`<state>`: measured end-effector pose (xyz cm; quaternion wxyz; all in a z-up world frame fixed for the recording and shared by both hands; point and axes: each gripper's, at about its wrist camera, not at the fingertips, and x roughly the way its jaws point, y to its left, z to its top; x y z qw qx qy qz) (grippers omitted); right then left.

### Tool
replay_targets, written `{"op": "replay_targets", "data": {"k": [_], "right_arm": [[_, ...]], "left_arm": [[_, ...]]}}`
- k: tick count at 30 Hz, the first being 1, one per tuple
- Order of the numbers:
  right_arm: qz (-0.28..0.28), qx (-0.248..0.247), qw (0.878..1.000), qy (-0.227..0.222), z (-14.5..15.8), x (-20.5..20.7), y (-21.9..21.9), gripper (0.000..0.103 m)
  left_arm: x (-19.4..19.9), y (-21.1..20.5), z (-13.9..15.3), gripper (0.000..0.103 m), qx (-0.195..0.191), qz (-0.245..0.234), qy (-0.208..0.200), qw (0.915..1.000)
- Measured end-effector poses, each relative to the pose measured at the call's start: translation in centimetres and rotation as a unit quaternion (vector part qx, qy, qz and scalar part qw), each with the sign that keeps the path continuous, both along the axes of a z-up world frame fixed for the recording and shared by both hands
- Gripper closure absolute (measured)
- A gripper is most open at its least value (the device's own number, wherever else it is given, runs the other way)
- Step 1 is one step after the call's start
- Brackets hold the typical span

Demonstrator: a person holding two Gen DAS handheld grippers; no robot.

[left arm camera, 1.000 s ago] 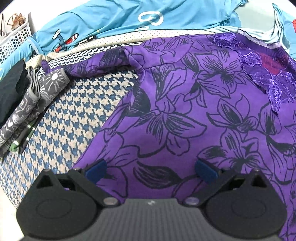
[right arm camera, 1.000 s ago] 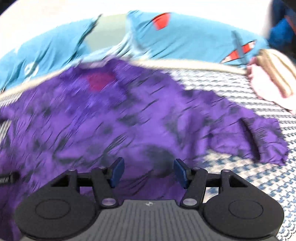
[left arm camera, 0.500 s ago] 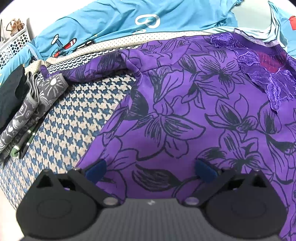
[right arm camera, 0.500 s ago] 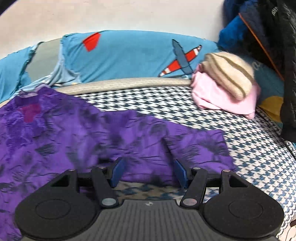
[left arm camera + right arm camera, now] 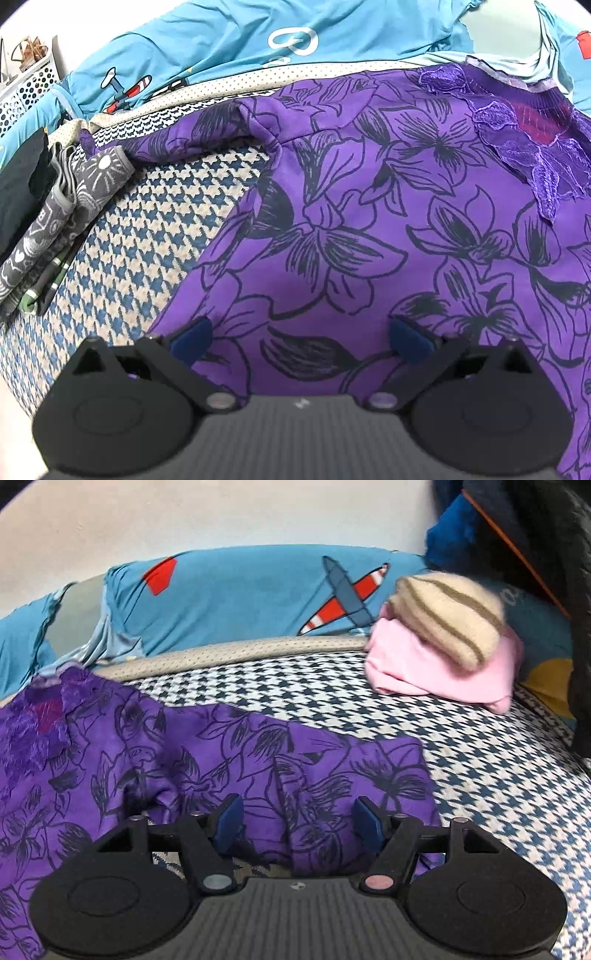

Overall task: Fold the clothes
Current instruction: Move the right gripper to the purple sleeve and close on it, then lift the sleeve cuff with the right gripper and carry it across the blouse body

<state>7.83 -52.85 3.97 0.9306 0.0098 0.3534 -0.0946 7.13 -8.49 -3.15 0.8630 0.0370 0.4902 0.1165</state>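
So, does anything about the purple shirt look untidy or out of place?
Yes. The purple shirt lies flat, but its sleeve near the right gripper, whose jaws are opening, is creased and doubled over unevenly.

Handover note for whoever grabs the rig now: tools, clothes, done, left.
Left tool: open, over the lower body of the purple top, gripping nothing.
Right tool: jaws opening, over the top's sleeve; the pads do not press on the cloth.
The top lies spread face up on the houndstooth cover, both sleeves out to the sides.
Folded already: grey patterned stack at one side; pink piece with a striped cream one on it at the other.
Done: top laid out. Left: fold sleeves in, fold the body, add to a stack.
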Motion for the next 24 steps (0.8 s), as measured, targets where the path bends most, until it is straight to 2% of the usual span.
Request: {"op": "replay_targets", "data": {"k": [4,8,10,12,14,19,24], "right_arm": [[0.000,-0.045,0.999,0.002,-1.1,1.2,0.6,0.037],[-0.019,-0.062,0.998,0.010,-2.2,2.3,0.2,0.042],[-0.029,-0.060,0.998,0.004,-2.4,2.4,-0.2,0.052],[-0.037,-0.058,0.998,-0.003,-2.3,2.4,-0.6,0.085],[-0.050,-0.052,0.997,-0.014,-1.6,2.3,-1.0,0.100],[-0.130,-0.042,0.989,-0.064,1.1,0.8,-2.7,0.100],[-0.220,-0.058,0.968,-0.107,3.3,-1.6,-5.2,0.100]], "left_arm": [[0.0,-0.2,-0.1,0.000,0.004,-0.002,-0.002,1.0000],[0.0,-0.2,-0.1,0.000,0.006,-0.004,-0.004,1.0000],[0.0,-0.2,-0.1,0.000,0.005,-0.003,-0.005,1.0000],[0.1,-0.2,-0.1,0.000,0.006,-0.003,-0.005,1.0000],[0.1,-0.3,-0.1,0.000,0.008,-0.004,-0.006,0.9999],[0.0,-0.5,-0.1,0.000,0.016,-0.008,-0.009,0.9998],[0.0,-0.7,-0.1,0.000,0.024,-0.013,-0.013,0.9995]]}}
